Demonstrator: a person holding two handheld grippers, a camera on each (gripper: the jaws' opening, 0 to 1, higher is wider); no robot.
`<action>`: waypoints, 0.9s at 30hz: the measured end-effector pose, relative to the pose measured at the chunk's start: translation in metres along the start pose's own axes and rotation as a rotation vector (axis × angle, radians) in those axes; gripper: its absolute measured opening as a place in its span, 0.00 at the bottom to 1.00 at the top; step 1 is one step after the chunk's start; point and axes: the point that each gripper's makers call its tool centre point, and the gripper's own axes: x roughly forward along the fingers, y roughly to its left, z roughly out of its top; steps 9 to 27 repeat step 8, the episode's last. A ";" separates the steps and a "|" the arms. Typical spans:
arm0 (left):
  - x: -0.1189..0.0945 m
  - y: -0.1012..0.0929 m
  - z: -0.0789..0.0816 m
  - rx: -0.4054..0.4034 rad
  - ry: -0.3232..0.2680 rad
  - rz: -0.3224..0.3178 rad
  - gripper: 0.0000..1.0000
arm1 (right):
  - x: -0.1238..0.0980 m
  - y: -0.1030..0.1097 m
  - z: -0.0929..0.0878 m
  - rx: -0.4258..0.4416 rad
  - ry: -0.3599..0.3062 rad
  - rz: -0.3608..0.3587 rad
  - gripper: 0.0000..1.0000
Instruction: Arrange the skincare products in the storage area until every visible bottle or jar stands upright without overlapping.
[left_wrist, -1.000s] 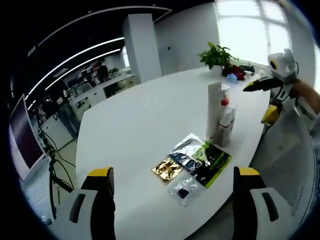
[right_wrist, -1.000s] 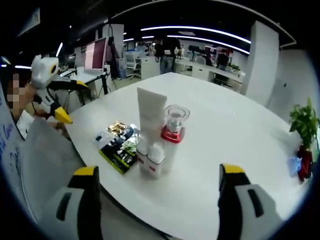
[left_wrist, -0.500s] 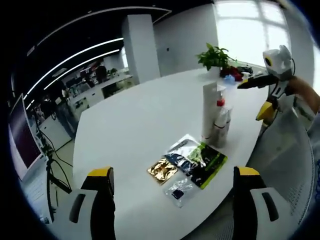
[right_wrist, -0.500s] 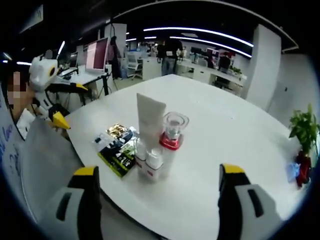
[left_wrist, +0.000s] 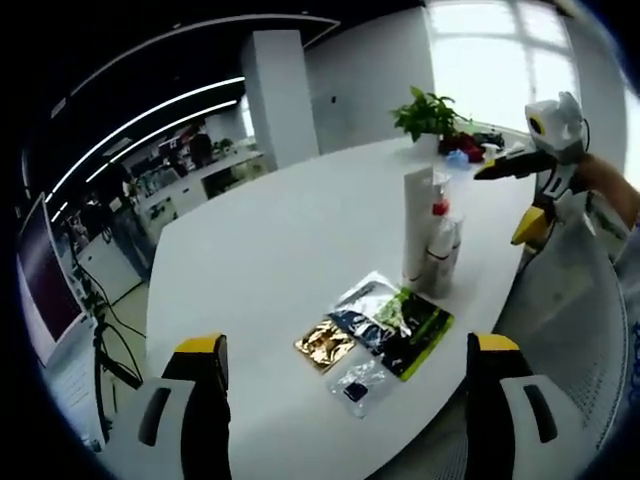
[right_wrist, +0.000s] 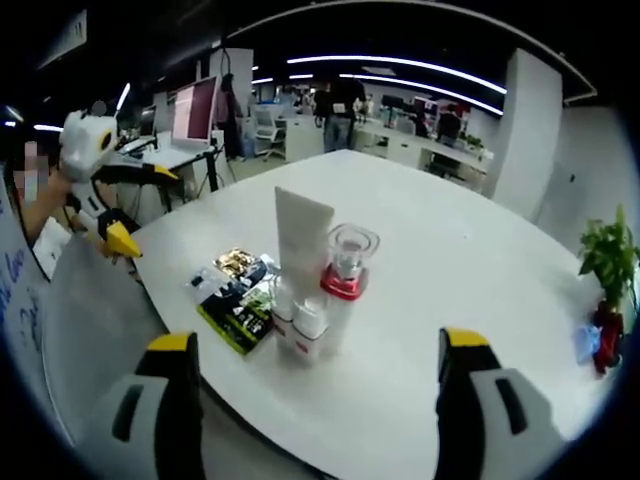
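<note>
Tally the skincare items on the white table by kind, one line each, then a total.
Standing tube: 1
Bottle with red collar and clear cap: 1
Small white bottles at the tube's foot: 2, as far as the right gripper view shows
Flat sachets: about 4, overlapping, so the count is uncertain
Total: about 8

Both cameras hang off the near edge of the white table (left_wrist: 260, 260), well back from it. The left gripper view faces the window, with the standing bottles (left_wrist: 428, 240) at 1 o'clock. The right gripper view faces the office, bottles (right_wrist: 315, 275) at 12 o'clock. Both views share the bottles and the sachets (left_wrist: 385, 325)
</note>
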 end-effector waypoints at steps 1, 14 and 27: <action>0.000 0.000 0.000 0.001 0.000 -0.001 0.97 | 0.000 0.000 0.000 0.001 0.001 0.000 1.00; 0.002 -0.003 0.002 0.005 -0.004 -0.013 0.97 | -0.001 -0.001 0.000 -0.001 0.004 -0.005 1.00; 0.002 -0.003 0.002 0.005 -0.004 -0.013 0.97 | -0.001 -0.001 0.000 -0.001 0.004 -0.005 1.00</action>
